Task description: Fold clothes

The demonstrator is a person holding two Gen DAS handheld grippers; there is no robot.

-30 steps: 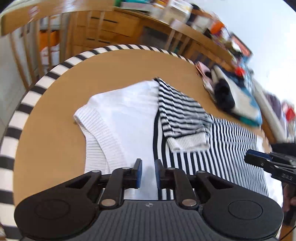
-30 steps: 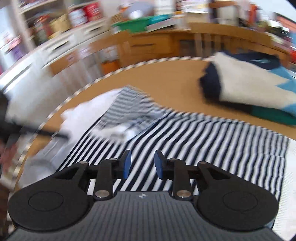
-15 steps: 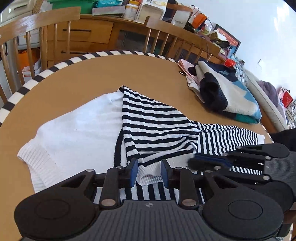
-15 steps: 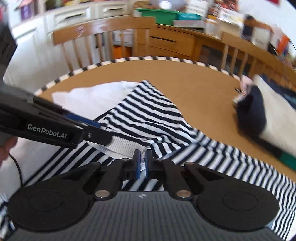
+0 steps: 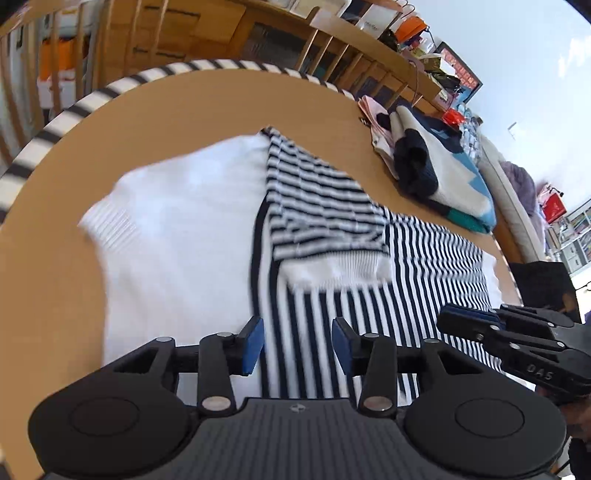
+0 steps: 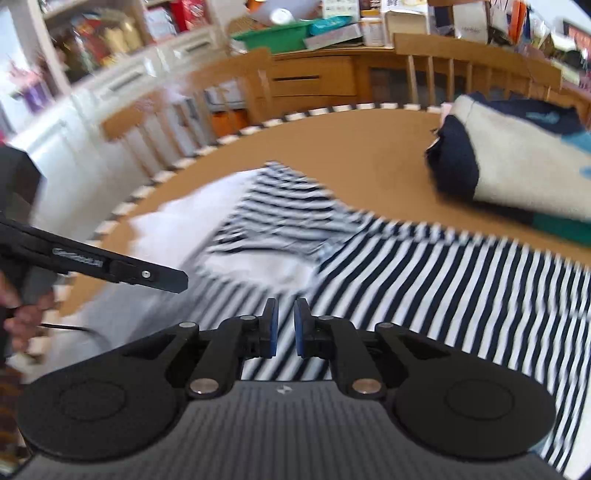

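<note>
The striped sweater [image 5: 417,266] lies spread on the round desk [image 5: 192,110], one striped sleeve [image 5: 325,218] folded across its body, cuff toward the cameras. The left gripper [image 5: 297,347] hangs over the sweater's near edge, its fingers [image 5: 252,345] just opening with nothing between them. The right gripper [image 6: 285,328] hovers over the stripes, its fingers [image 6: 270,328] parting slightly, empty; folded clothes [image 6: 517,162] lie further back.

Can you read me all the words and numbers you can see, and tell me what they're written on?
"045", roughly: on the right gripper, left wrist view; the middle digit is unclear.
White lettering on the left gripper, right wrist view: too blurred.
Boxes and packets on the shelves: too blurred.
</note>
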